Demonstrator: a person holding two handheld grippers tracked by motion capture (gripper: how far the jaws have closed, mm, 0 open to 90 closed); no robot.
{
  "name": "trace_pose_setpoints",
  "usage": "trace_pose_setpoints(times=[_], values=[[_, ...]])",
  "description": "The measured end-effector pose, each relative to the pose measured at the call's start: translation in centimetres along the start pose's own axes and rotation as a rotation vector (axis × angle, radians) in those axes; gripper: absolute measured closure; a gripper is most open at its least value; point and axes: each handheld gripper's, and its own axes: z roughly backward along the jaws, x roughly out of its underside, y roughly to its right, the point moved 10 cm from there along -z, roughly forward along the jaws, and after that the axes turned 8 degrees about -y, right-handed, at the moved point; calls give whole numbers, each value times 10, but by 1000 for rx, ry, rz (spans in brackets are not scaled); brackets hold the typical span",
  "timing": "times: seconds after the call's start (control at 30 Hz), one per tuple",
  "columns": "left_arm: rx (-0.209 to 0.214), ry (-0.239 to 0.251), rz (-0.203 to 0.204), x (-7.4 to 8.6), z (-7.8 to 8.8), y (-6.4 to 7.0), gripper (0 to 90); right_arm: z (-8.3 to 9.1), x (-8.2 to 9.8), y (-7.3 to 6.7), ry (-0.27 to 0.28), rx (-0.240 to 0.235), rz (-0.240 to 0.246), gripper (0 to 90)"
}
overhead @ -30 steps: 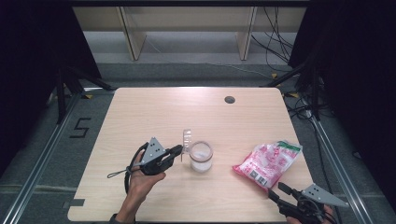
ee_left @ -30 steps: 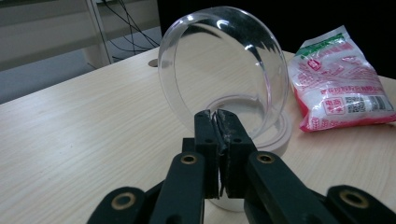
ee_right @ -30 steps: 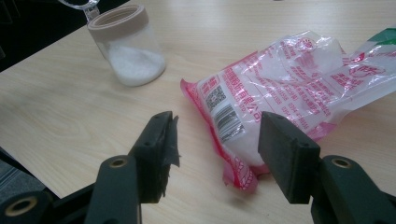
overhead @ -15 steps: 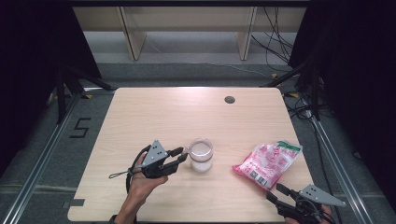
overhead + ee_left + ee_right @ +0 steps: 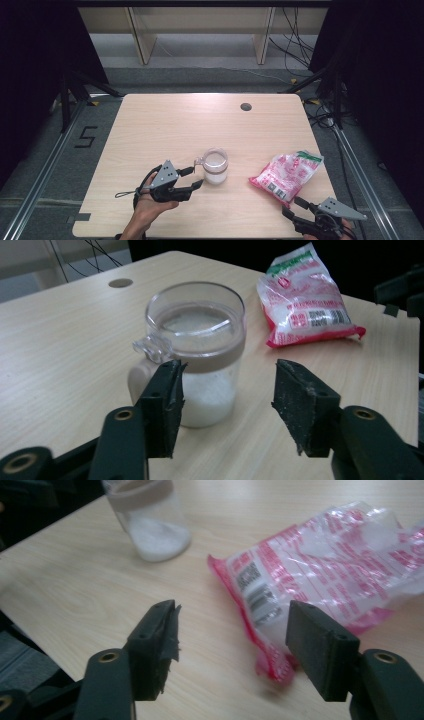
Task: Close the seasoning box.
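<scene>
Released a moment ago, the clear jar [image 5: 215,166] now stands alone near the table's [image 5: 165,125] front middle, its hinged lid down over the rim where a second earlier it stood raised; the left gripper [image 5: 191,179], whose jaws have just been opening, hangs just beside the jar's handle side with nothing between its pads. From the left gripper view the jar [image 5: 196,347] sits just beyond the spread jaws, holding white granules in its lower part under a brownish band. At the front right edge the right gripper [image 5: 295,209] has also just widened its jaws, which point at the red-and-white bag [image 5: 286,171] lying flat to the jar's right, well apart from it; in the right gripper view the bag [image 5: 325,575] lies just ahead of the open jaws, untouched. Judging by this, the filling and closing look done and the bag may be next to handle. Whether the lid is latched cannot be told, the bag's print is too blurred to read, and how much remains inside it is unclear
</scene>
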Motion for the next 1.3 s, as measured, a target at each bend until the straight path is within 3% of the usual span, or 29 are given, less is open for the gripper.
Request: trace_pose_setpoints(times=[0.03, 0.07, 0.1, 0.17, 0.23, 0.27, 0.3, 0.33, 0.37, 0.4, 0.43, 0.5, 0.57, 0.6, 0.7, 0.73, 0.77, 0.8, 0.83, 0.93, 0.97, 1.0, 1.03, 1.13, 1.2, 1.23, 1.27, 1.3], values=[[4, -5, 1, 3, -1, 2, 432, -1, -1, -2, 8, -13, 8, 367], [6, -7, -25, 3, -2, 2, 423, -1, -3, -4, 21, -23, 27, 362], [13, -9, 3, 5, -4, 5, 407, 0, 0, -7, -7, -27, 2, 360], [21, -9, 14, 7, -9, 9, 379, -3, -2, -6, 7, -30, 39, 355], [39, -18, 8, 10, -11, 14, 350, -2, -1, -5, -3, -22, 42, 351], [39, -23, 1, 11, -12, 16, 343, -1, -1, -4, 0, -21, 40, 351], [41, -24, -7, 11, -12, 19, 340, -1, 0, -7, -4, -30, 6, 351], [46, -25, -13, 12, -13, 21, 333, -1, -1, -3, 2, -14, 38, 351], [48, -27, -12, 12, -14, 23, 325, -1, 1, -7, -16, -25, 2, 351], [49, -28, -16, 13, -14, 25, 317, -1, 1, -7, -13, -26, 4, 351], [56, -31, -21, 14, -15, 26, 309, -2, -1, -5, 3, -20, 35, 351], [51, -37, -26, 16, -15, 27, 303, -3, -2, -6, 14, -28, 40, 351], [45, -46, -14, 18, -16, 28, 297, -3, -1, -3, 1, -10, 60, 351], [42, -51, -8, 20, -17, 28, 293, -3, 1, -5, -12, -21, 42, 352], [50, -73, -16, 27, -20, 31, 285, -3, 5, -5, -35, -27, 68, 349], [44, -77, -11, 29, -20, 32, 285, -5, 7, -8, -38, -51, 53, 346], [49, -73, -12, 30, -20, 34, 285, -5, 9, -4, -49, -18, 96, 346], [56, -71, -2, 31, -21, 35, 282, -3, 13, -8, -82, -13, 49, 346], [57, -78, -4, 33, -21, 36, 279, -3, 15, -6, -87, -2, 83, 346], [56, -85, -1, 37, -21, 38, 274, -3, 18, -6, -99, -1, 106, 345], [50, -89, 1, 39, -21, 38, 273, -3, 19, -8, -99, -2, 98, 344], [57, -81, 8, 40, -22, 39, 270, -1, 22, -11, -122, -6, 48, 344], [57, -81, 7, 42, -22, 39, 270, -2, 20, -7, -97, 3, 121, 345], [45, -98, 18, 48, -21, 37, 261, -2, 26, -13, -129, -9, 87, 346], [48, -94, 26, 51, -22, 38, 261, -3, 26, -12, -128, -5, 126, 345], [47, -105, 19, 54, -21, 39, 260, -2, 29, -16, -147, -3, 88, 345], [39, -102, 24, 55, -22, 39, 259, -4, 28, -12, -135, 8, 141, 345], [43, -119, 18, 59, -22, 40, 257, -4, 29, -13, -144, 4, 140, 345]])
